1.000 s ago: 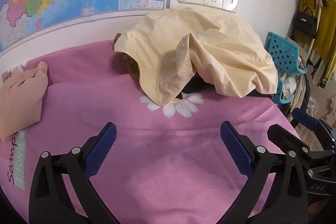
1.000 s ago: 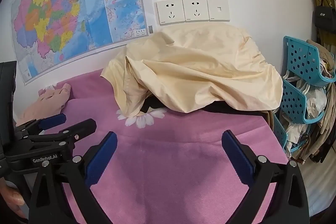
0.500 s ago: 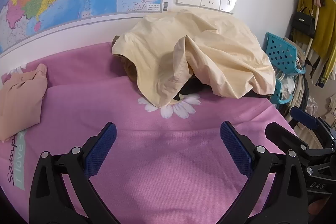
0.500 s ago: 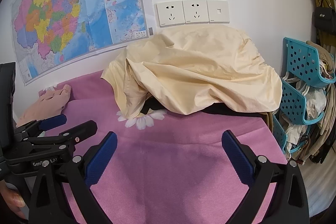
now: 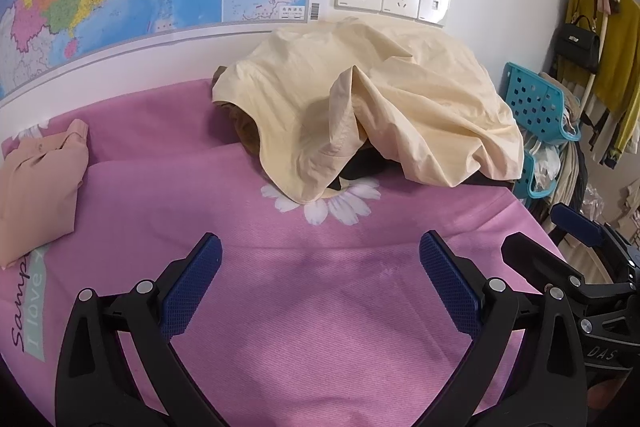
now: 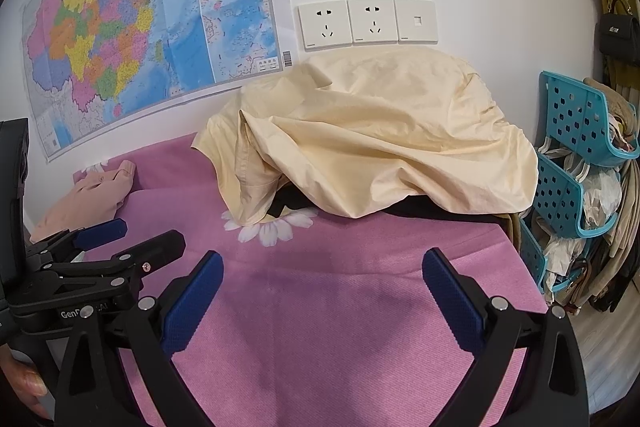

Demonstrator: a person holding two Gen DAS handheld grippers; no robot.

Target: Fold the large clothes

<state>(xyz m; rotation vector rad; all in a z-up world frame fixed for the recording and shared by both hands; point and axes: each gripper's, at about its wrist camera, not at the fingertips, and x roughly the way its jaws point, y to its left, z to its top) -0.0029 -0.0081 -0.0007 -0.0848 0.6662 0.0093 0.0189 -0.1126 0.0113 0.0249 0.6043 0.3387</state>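
A crumpled cream-yellow garment (image 5: pixel 360 111) lies heaped at the far side of the pink bed sheet (image 5: pixel 320 307), against the wall; it also shows in the right wrist view (image 6: pixel 372 139). Dark cloth shows under its edge. My left gripper (image 5: pixel 320 267) is open and empty above the sheet, short of the heap. My right gripper (image 6: pixel 322 287) is open and empty too, to the right of the left one. The right gripper shows at the right edge of the left wrist view (image 5: pixel 576 259); the left gripper shows at the left of the right wrist view (image 6: pixel 100 255).
A folded peach garment (image 5: pixel 36 187) lies at the far left of the sheet. Teal plastic baskets (image 6: pixel 572 163) with clothes and hangers stand off the right edge. A wall map (image 6: pixel 152 27) and sockets (image 6: pixel 368 23) are behind the heap.
Both grippers have drawn back and lifted slightly, so the cream heap sits a little farther and lower in view. Both stay open and empty.
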